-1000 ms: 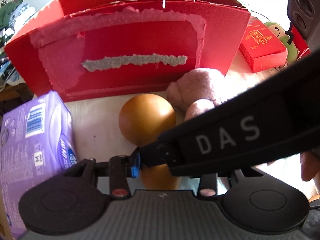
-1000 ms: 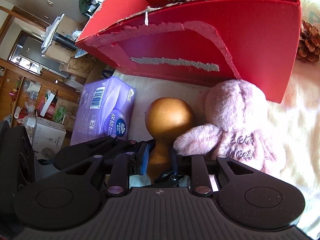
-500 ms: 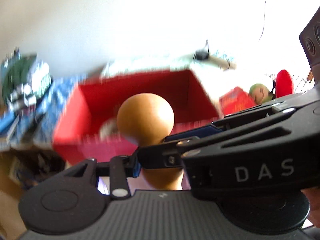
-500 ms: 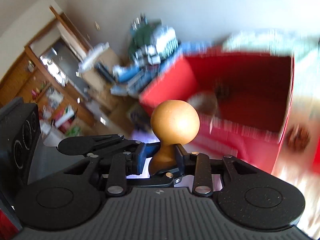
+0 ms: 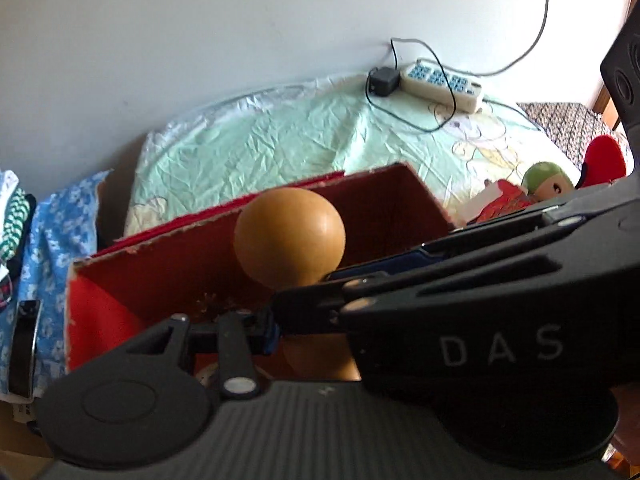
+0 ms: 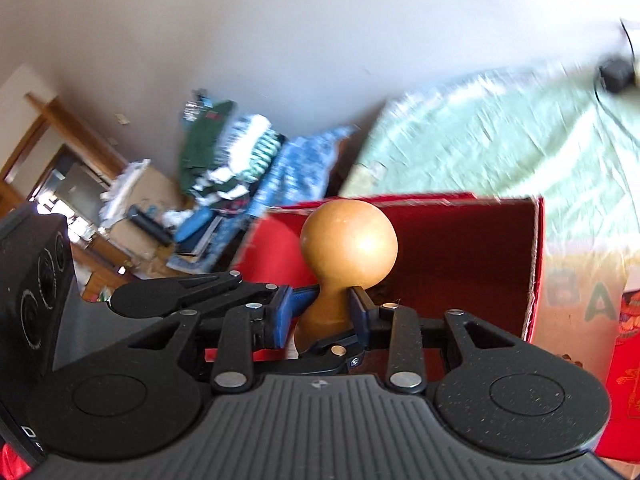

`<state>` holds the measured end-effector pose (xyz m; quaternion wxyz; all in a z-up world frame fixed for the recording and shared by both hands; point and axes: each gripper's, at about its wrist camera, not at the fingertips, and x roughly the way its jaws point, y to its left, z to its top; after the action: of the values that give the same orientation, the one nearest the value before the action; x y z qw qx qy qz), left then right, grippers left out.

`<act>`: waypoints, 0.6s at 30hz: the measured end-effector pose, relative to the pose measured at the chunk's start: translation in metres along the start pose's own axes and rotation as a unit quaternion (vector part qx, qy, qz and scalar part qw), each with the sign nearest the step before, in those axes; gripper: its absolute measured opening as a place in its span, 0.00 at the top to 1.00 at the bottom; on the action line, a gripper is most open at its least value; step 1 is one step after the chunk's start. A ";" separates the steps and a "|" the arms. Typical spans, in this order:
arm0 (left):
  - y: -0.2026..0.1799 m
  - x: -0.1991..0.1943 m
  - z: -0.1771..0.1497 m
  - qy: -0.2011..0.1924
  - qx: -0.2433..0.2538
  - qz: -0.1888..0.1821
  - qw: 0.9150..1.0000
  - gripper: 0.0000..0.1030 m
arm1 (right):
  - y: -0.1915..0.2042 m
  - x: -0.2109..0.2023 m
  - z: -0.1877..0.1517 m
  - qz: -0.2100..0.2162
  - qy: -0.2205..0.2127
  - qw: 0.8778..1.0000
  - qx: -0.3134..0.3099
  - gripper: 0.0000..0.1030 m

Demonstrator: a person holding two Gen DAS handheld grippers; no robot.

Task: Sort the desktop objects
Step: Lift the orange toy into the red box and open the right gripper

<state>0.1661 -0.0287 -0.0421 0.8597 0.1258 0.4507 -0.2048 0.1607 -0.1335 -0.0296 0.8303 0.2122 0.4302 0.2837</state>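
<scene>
A tan gourd (image 6: 347, 248) stands upright, long axis vertical, round bulb at 12 o'clock, held in the air in front of the open red box (image 6: 534, 264). The right gripper (image 6: 320, 314) clamps its narrow waist; its jaws just widened. The left gripper (image 5: 298, 330) also grips the waist, from 9 o'clock.

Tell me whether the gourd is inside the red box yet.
Not yet. The gourd is held aloft at its narrow waist by both grippers, its round top above the open red box's rim.
</scene>
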 end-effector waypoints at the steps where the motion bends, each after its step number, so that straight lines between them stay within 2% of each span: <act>1: 0.002 0.010 0.001 0.016 0.005 -0.004 1.000 0.63 | -0.006 0.008 0.001 -0.005 0.012 1.000 0.014 0.66; 4: 0.011 0.038 0.004 0.064 0.010 -0.016 0.998 0.63 | -0.022 0.029 0.002 -0.020 0.047 0.997 0.056 0.67; 7: 0.021 0.058 0.009 0.110 -0.010 -0.036 0.993 0.64 | -0.031 0.048 0.004 -0.030 0.081 0.992 0.093 0.68; 11: 0.036 0.067 0.012 0.147 -0.032 -0.053 0.987 0.65 | -0.028 0.065 0.010 -0.043 0.106 0.986 0.122 0.70; 18: 0.050 0.071 0.000 0.167 -0.033 -0.059 0.984 0.64 | -0.032 0.093 0.005 -0.056 0.134 0.978 0.153 0.68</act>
<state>0.2261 -0.0015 -0.0995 0.7623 0.1029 0.6014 -0.2159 0.2179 -0.0968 -0.1012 0.7379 0.2720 0.5866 0.1934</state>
